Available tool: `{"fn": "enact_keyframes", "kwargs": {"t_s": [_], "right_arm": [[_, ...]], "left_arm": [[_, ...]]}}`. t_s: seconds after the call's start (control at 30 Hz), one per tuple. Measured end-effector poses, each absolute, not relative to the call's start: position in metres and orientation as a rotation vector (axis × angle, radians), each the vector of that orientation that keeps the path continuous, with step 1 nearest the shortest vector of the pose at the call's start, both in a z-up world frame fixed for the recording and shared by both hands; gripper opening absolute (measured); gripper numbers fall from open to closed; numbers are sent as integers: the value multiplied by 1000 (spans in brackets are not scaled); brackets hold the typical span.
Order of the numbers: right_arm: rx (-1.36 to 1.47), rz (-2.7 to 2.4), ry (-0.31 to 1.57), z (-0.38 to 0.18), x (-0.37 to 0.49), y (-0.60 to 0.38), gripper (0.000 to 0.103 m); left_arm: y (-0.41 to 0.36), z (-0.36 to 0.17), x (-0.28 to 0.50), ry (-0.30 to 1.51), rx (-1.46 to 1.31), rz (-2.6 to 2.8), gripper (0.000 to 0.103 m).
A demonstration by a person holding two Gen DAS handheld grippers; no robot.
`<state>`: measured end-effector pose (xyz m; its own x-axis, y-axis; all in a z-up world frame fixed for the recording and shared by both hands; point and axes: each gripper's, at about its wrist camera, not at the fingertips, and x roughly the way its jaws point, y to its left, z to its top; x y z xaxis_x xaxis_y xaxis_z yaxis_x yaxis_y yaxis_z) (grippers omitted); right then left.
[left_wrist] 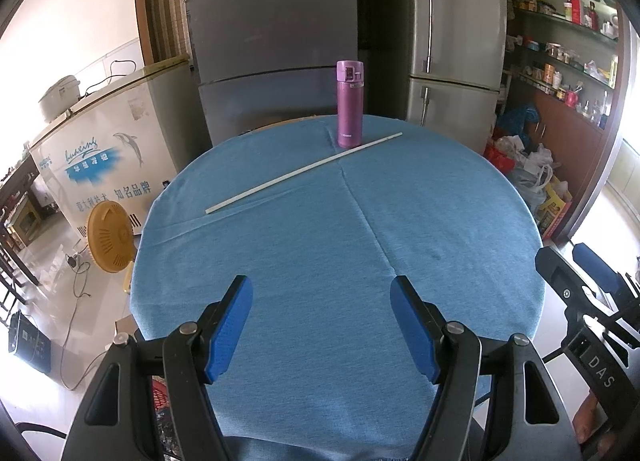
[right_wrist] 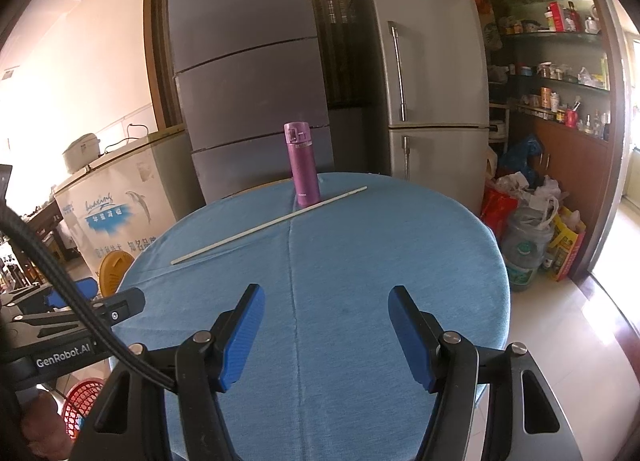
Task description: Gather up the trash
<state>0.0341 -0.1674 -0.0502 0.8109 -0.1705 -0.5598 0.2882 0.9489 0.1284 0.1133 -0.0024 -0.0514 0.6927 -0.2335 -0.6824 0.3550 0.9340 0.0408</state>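
A round table under a blue cloth (left_wrist: 360, 245) (right_wrist: 340, 261) fills both views. A long thin white stick (left_wrist: 304, 171) (right_wrist: 268, 225) lies slantwise across its far half. Just behind the stick stands an upright purple flask (left_wrist: 349, 103) (right_wrist: 302, 163). My left gripper (left_wrist: 322, 293) hovers over the near part of the cloth, jaws apart, nothing between the blue pads. My right gripper (right_wrist: 326, 301) hangs likewise, open and empty. Each gripper shows at the edge of the other's view: the right one (left_wrist: 580, 285), the left one (right_wrist: 100, 305).
Two grey refrigerators (left_wrist: 456, 33) (right_wrist: 432, 73) stand behind the table. A chest freezer (left_wrist: 108, 149) and a yellow fan (left_wrist: 110, 237) are at the left. Bags and a water jug (right_wrist: 524, 245) crowd the floor at the right, by shelves (right_wrist: 560, 61). A red basket (right_wrist: 80, 401) sits low left.
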Motion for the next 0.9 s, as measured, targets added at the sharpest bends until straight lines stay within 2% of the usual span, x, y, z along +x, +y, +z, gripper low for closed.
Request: {"fn": "enact_keyframes", "kwargs": {"t_s": [0.9], "right_arm": [[217, -239, 602, -60, 41, -161, 68]], "left_arm": [[4, -57, 118, 748, 168, -319, 72]]}}
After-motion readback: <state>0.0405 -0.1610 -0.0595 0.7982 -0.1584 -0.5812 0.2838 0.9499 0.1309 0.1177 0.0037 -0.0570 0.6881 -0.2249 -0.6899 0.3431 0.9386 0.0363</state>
